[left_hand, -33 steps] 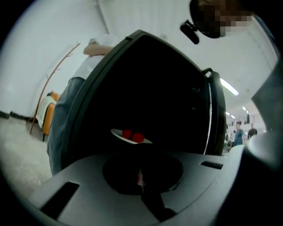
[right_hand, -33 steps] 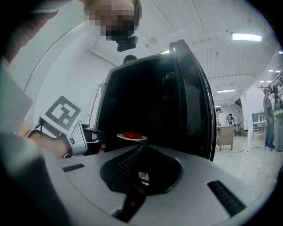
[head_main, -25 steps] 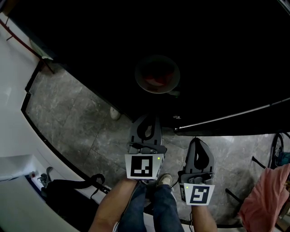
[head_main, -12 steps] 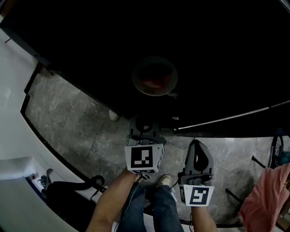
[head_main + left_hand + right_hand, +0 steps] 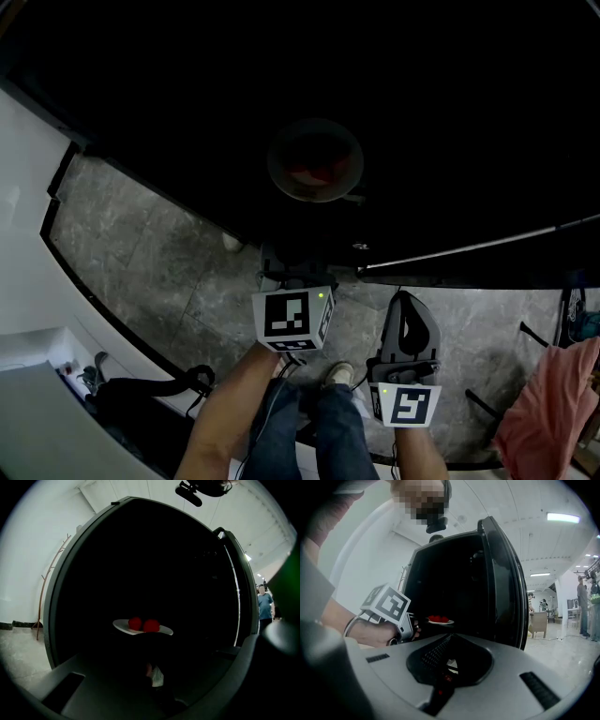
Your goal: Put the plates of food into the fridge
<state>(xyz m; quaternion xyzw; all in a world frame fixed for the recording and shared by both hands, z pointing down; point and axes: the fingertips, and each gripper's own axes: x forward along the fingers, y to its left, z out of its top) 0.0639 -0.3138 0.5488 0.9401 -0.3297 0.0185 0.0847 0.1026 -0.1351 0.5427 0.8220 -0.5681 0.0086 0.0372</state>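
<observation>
- White round plate (image 5: 123, 626) with two red food pieces (image 5: 151, 626): lies flat inside the black fridge (image 5: 54, 620), well apart from the left frame and from the open door (image 5: 238, 597) on the right.
- Red pieces sit side by side across the opening.
- Left gripper (image 5: 151, 643): jaws pressed together, empty, tips at the plate's near rim; contact unclear.
- Right gripper (image 5: 410, 300): jaws together, empty, outside over grey stone floor (image 5: 141, 244).
- Marker cube (image 5: 292, 317): black-and-white squares.

Left tongs (image 5: 289, 264) closed, level, reaching ahead; right tongs (image 5: 407, 302) closed, level.
</observation>
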